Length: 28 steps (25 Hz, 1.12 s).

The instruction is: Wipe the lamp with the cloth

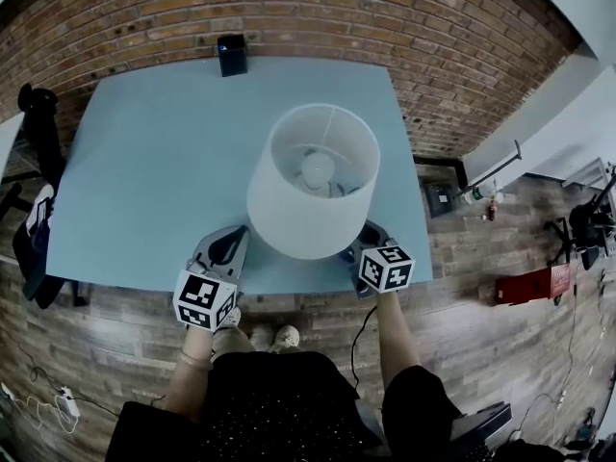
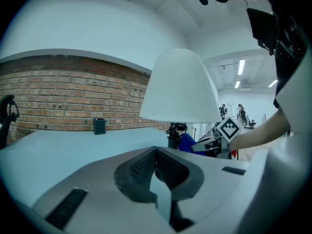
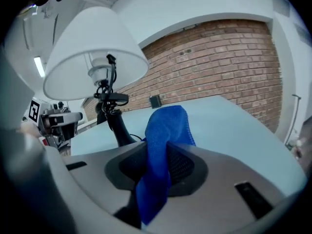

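A lamp with a white shade point(image 1: 313, 181) stands near the front edge of the pale blue table point(image 1: 154, 162). My left gripper point(image 1: 229, 243) rests on the table just left of the shade, jaws shut and empty. My right gripper point(image 1: 364, 246) sits at the shade's right side, partly under it, shut on a blue cloth point(image 3: 163, 140) that sticks up between the jaws. In the right gripper view the shade point(image 3: 92, 48) and black stem point(image 3: 114, 123) lie just left of the cloth. The left gripper view shows the shade point(image 2: 180, 89), the black base point(image 2: 174, 139) and the cloth point(image 2: 187, 141) beyond my left gripper point(image 2: 157, 152).
A small black box point(image 1: 231, 54) stands at the table's far edge against the brick wall point(image 1: 433, 37). A black chair point(image 1: 38, 123) stands off the table's left side. A cable point(image 1: 358, 340) hangs below the front edge near the person's legs.
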Tool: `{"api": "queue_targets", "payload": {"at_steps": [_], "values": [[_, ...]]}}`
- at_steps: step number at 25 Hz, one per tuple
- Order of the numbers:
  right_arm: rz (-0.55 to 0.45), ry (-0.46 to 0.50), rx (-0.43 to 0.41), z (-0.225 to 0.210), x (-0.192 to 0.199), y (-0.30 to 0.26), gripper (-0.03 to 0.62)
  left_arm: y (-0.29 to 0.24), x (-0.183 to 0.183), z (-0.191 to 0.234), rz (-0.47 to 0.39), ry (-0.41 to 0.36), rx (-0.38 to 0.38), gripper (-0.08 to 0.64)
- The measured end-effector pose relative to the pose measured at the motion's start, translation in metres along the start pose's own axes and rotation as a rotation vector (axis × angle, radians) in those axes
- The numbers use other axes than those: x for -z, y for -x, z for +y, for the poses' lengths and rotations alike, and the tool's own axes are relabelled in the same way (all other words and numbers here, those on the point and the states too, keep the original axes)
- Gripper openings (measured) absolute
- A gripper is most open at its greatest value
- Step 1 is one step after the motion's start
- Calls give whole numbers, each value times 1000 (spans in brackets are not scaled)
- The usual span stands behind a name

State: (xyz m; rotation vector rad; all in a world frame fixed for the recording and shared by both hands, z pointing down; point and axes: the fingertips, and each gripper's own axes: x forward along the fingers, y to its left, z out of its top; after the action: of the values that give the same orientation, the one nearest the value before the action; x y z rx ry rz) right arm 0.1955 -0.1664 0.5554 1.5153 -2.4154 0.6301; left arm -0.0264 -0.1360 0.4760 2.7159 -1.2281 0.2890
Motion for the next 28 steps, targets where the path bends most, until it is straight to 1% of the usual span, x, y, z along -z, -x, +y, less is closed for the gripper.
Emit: {"api": "queue_targets", "payload": {"at_steps": [3,5,9,12,15,17,19,21,25,28], "values": [[-81,-64,86,-10,-4,36,104,7,1,-9,-9,28,24,9],[-128,-68,135,-13,-10,59,104,10,1,-15,-16,47,34,9],[-230,-1,202,-5,-38,99,104,9,-15,-32,-57,43,58,9],[-320,49,225,10,-65,129,104,11,-31,-48,-95,27,59,9],[-431,70,237,34,-92,151,104,13,-36,-54,-76,11,35,9],[-491,101,254,53,-107,161,104,15,-36,-54,-74,11,31,9],[-515,152,272,70,-115,167,104,19,-38,-53,-92,27,31,9],[-520,172,282,80,-116,168,104,23,-38,-51,-104,35,22,9],[-513,114,267,86,-108,163,104,30,-35,-52,-102,36,17,9],[-506,104,269,85,-103,162,103,33,-35,-51,-112,35,10,9]]}}
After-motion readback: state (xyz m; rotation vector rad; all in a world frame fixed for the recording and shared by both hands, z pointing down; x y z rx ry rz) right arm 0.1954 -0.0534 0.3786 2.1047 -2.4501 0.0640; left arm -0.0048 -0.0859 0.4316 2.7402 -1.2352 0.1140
